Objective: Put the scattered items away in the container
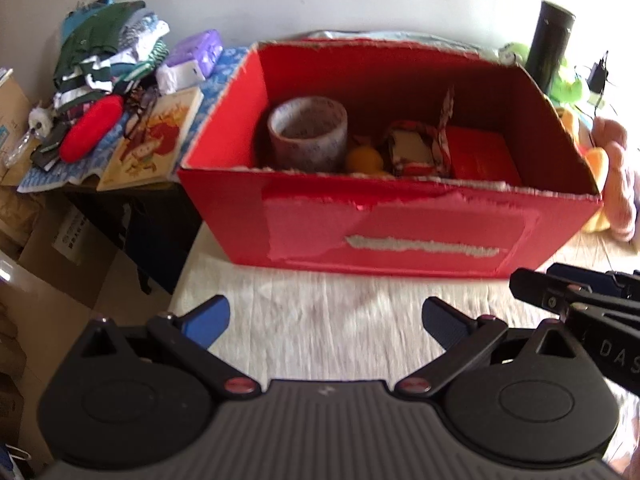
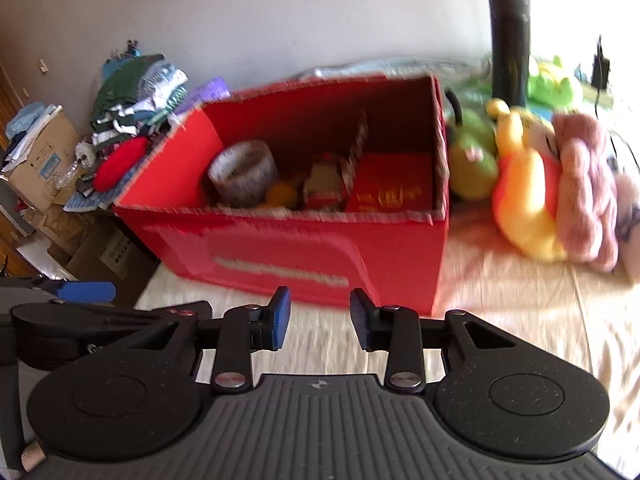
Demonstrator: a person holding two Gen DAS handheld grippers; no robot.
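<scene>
Fingers of both grippers hold nothing in front of the red box (image 1: 400, 232), which already carries the tidied things.

Left gripper (image 1: 326, 320) has its fingers spread wide; right gripper (image 2: 320, 316) has its fingers narrow but apart, with only cloth showing between them. Inside the box lie a tape roll (image 1: 307, 132), a yellow ball (image 1: 363, 160), a patterned packet (image 1: 416, 148) and a small red carton (image 1: 482, 156). By my judgement little is left to gather on the near cloth-covered surface (image 1: 320, 320), so the next pick should be confirmed first, approaching over the box's torn rim, not its front wall. Right of the box sit plush toys (image 2: 532, 184) and a dark flask (image 2: 510, 48), close enough to be knocked. Left of the box a clothes pile (image 1: 108, 52), a red pouch (image 1: 94, 128) and a picture book (image 1: 156, 140) crowd a lower stand. Both views are blurred.
</scene>
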